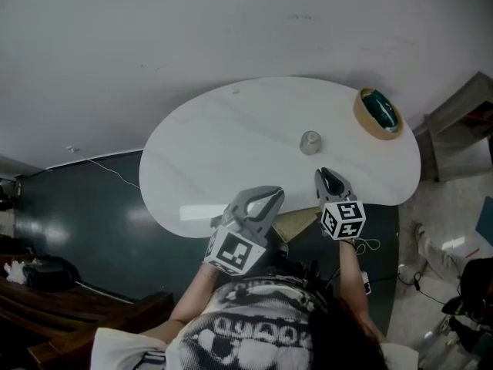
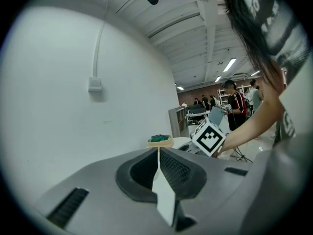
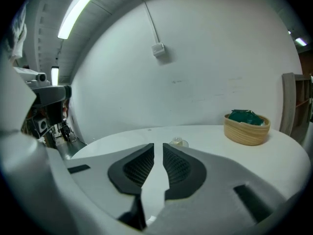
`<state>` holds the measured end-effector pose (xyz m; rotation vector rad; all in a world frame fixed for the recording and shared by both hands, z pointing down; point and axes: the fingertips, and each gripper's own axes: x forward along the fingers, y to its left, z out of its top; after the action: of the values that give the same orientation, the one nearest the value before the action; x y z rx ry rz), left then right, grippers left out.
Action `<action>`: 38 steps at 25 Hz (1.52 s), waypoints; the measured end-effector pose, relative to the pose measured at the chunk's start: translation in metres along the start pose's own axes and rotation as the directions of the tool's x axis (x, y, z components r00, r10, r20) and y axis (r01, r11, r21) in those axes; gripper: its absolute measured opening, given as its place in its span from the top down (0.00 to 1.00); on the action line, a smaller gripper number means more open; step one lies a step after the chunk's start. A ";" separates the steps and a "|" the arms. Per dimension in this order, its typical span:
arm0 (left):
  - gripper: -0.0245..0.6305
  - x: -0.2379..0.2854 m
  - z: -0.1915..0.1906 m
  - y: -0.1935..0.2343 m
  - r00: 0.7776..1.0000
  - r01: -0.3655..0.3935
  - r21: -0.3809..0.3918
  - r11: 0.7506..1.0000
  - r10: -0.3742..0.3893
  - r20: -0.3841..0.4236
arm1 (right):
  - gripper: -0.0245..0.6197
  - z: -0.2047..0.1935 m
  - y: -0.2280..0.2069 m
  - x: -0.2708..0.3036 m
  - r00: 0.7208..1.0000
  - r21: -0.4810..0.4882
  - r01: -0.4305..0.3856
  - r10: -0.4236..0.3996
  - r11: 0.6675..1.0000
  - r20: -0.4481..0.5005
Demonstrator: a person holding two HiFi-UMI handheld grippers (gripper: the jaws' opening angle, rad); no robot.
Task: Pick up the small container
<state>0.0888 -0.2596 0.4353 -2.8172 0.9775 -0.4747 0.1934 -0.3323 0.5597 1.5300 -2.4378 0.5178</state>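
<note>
At the near edge of the white oval table (image 1: 231,145), towards the left, the left gripper (image 1: 266,199) is held over the tabletop, pointing to the far side. In the left gripper view its jaws are seen pressed together, with only a thin seam between the pads (image 2: 171,168), and nothing is held in them.

The small container (image 1: 310,142), a clear low pot, is set upright on the table a little right of centre, apart from both grippers and beyond their tips. In the right gripper view it is seen (image 3: 179,142) just past the right-hand jaw, standing on the bare tabletop.

The right gripper (image 1: 326,177) is held near the container, on its near side, without touching it. A narrow gap is left between its jaws, and nothing is gripped between them.

At the far right of the table a tan round basket (image 1: 377,112) with green contents is placed, well apart from the container.
</note>
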 end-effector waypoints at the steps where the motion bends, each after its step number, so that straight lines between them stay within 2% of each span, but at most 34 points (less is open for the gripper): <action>1: 0.94 0.003 0.000 0.004 1.000 0.000 -0.005 1.000 0.000 0.005 | 0.88 -0.002 -0.005 0.010 1.000 0.007 0.001 -0.001 1.000 -0.011; 4: 0.95 0.008 -0.003 0.016 1.000 -0.003 -0.011 1.000 0.003 -0.008 | 0.84 -0.009 -0.018 0.038 0.999 0.027 -0.006 0.007 1.000 -0.037; 8: 0.95 0.013 -0.007 0.030 1.000 -0.008 -0.019 1.000 0.008 -0.026 | 0.66 -0.021 -0.032 0.070 0.995 0.010 -0.014 0.015 1.000 -0.094; 12: 0.95 0.019 -0.015 0.044 0.999 -0.026 -0.031 0.999 0.024 -0.037 | 0.62 -0.032 -0.041 0.094 0.990 -0.022 -0.026 0.023 0.999 -0.140; 20: 0.95 0.022 -0.028 0.071 0.996 -0.054 -0.048 0.997 0.051 -0.067 | 0.46 -0.043 -0.053 0.132 0.980 -0.044 -0.028 0.019 0.999 -0.197; 27: 0.95 0.022 -0.038 0.088 0.994 -0.062 -0.060 0.996 0.057 -0.088 | 0.40 -0.054 -0.055 0.157 0.969 -0.091 -0.030 0.007 0.995 -0.246; 35: 0.95 0.019 -0.048 0.105 0.992 -0.071 -0.066 0.995 0.064 -0.110 | 0.39 -0.075 -0.060 0.177 0.953 -0.124 -0.019 -0.020 0.992 -0.301; 38: 0.95 0.017 -0.052 0.112 0.991 -0.079 -0.068 0.995 0.071 -0.116 | 0.40 -0.079 -0.064 0.181 0.946 -0.149 0.007 -0.055 0.989 -0.319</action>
<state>0.0192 -0.3586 0.4650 -2.8313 1.1397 -0.6083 0.1719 -0.4745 0.7093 1.3066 -2.1480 0.5236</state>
